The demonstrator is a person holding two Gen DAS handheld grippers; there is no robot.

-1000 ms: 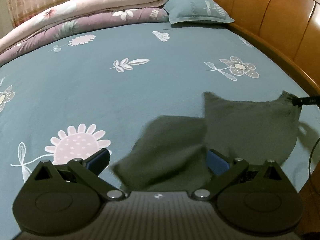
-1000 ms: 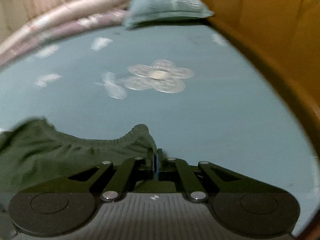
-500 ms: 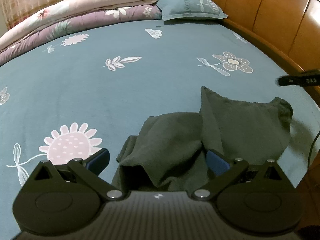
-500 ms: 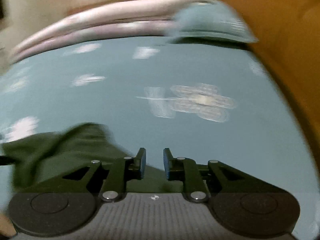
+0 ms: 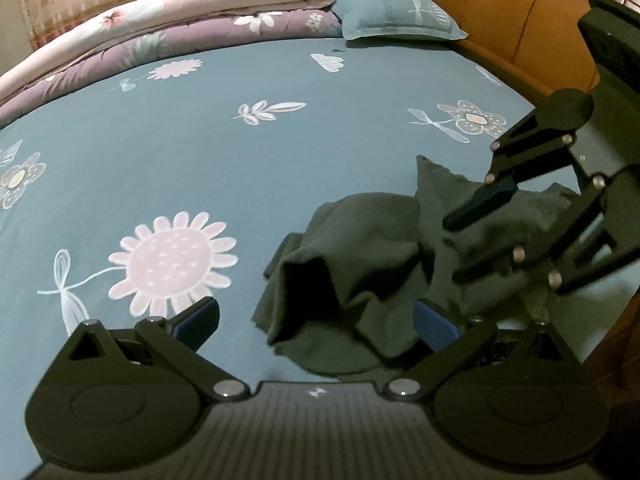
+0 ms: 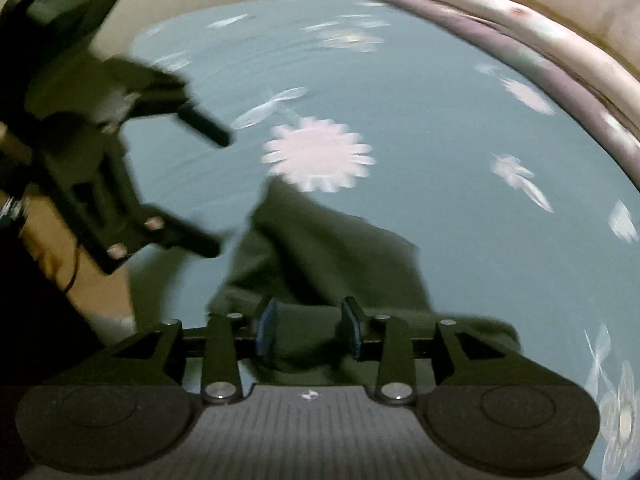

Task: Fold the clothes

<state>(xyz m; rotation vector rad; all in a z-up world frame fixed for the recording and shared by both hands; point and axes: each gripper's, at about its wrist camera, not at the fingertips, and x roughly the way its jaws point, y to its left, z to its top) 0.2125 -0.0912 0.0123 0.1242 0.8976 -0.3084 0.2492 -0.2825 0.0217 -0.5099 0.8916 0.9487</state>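
A dark green cloth (image 5: 360, 264) lies in a bumpy heap on the blue bed (image 5: 240, 160), in the lower right of the left view — part folded over itself, not flat.

The left tongs (image 5: 316, 318) are wide open and hold nothing. The cloth sits right between the two fingers and runs up and to the right from there.

The right tongs (image 6: 308, 330) are open about halfway, and cloth (image 6: 320, 256) lies between the pads, but they do not pinch it. In the left view they (image 5: 460, 248) come in from the right edge, low over the right part of the heap, tilted down and to the left.

Both tongs are close to the cloth; I think the right ones are nearer to a grab. The right view is blurry.
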